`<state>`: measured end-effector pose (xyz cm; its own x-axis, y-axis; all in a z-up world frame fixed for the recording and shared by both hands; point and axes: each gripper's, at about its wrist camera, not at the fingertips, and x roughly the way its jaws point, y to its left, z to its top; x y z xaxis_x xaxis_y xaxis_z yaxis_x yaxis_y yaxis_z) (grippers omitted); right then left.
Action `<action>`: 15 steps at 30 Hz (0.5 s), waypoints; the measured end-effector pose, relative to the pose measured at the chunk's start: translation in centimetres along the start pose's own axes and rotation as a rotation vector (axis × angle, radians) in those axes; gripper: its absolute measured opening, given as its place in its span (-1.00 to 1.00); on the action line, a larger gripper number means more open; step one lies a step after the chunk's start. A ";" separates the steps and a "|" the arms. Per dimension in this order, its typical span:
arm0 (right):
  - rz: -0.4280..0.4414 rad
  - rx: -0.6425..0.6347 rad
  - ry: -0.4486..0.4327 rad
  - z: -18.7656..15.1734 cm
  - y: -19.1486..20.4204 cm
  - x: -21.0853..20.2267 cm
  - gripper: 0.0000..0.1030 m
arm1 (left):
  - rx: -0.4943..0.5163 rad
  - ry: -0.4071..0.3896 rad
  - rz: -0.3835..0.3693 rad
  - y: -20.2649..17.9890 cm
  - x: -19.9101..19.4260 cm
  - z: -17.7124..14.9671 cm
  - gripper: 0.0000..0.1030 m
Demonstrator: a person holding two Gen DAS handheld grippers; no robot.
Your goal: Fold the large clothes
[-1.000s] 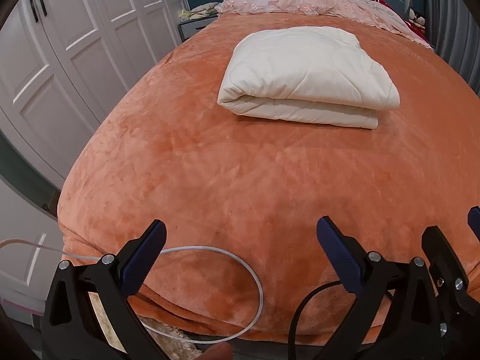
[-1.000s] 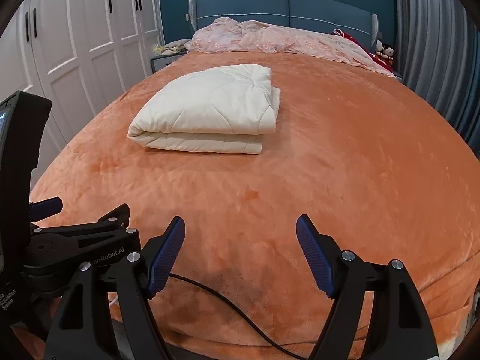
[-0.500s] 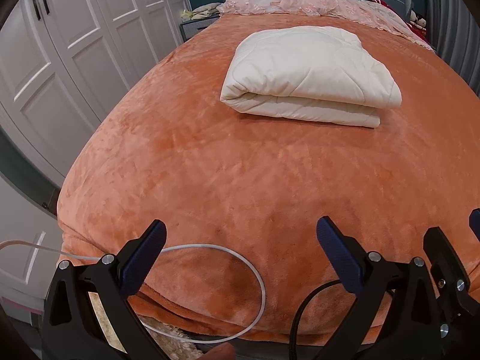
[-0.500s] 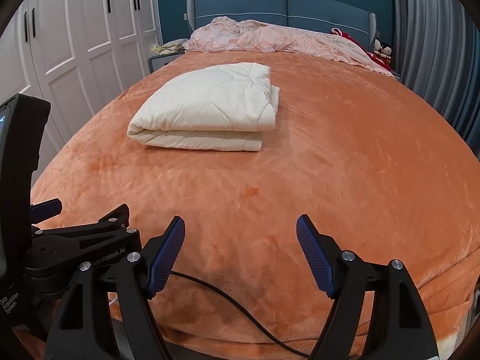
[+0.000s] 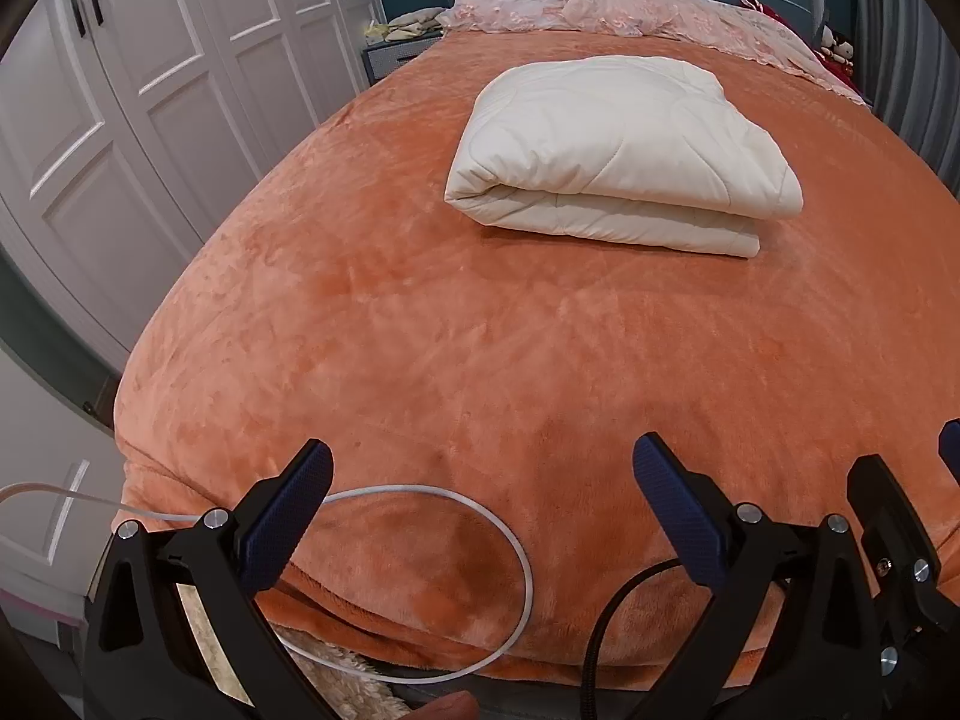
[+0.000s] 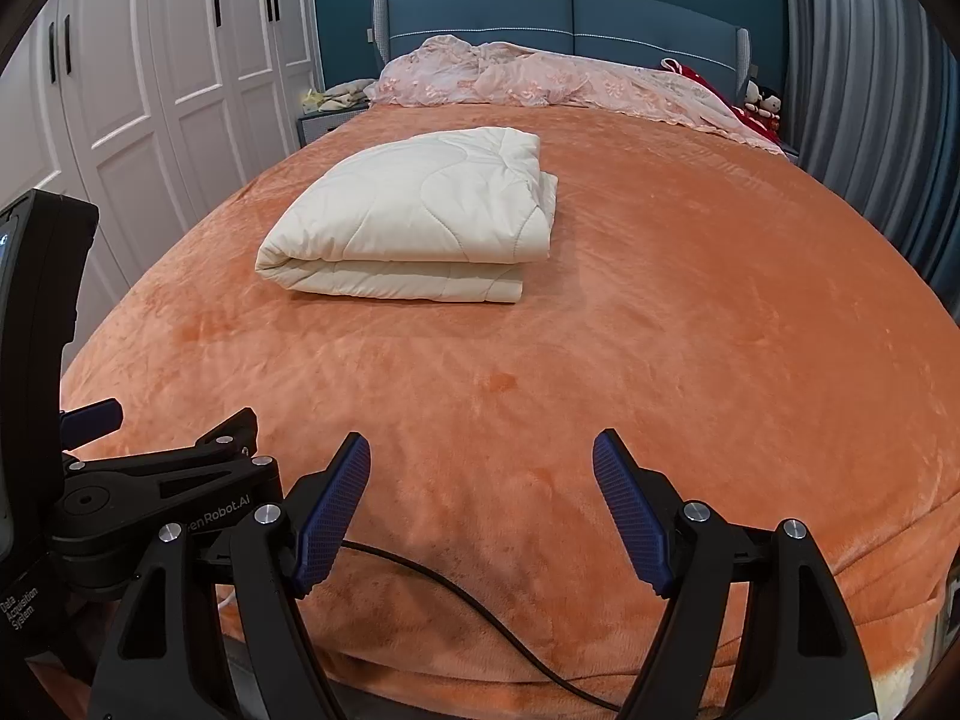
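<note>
A cream quilted blanket (image 5: 618, 150) lies folded into a thick rectangle on the orange bed cover (image 5: 450, 360); it also shows in the right wrist view (image 6: 420, 216). My left gripper (image 5: 480, 468) is open and empty, held at the foot edge of the bed, well short of the blanket. My right gripper (image 6: 480, 462) is open and empty too, beside the left one at the same edge. Part of the left gripper (image 6: 156, 480) shows at the lower left of the right wrist view.
A crumpled pink lace cover (image 6: 540, 81) lies along the blue headboard (image 6: 570, 12). White wardrobe doors (image 5: 138, 90) stand close on the left, grey curtains (image 6: 870, 108) on the right. A white cable (image 5: 480, 516) and a black cable (image 6: 480, 612) hang over the bed's foot.
Both views have shifted slightly, so the blanket sits a little higher and nearer centre. Both grippers stay open and nothing on the bed has moved.
</note>
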<state>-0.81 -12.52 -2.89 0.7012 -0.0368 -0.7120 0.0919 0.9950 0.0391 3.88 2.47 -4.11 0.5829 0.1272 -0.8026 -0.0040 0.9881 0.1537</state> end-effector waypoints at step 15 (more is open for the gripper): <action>-0.001 0.002 0.002 -0.1 -0.1 -0.1 0.45 | -0.011 -0.009 0.007 -0.1 -0.2 -0.1 0.90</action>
<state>-0.93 -12.62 -2.91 0.7000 -0.0381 -0.7132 0.0942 0.9948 0.0392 3.62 2.33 -4.01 0.5903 0.1332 -0.7961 -0.0167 0.9881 0.1530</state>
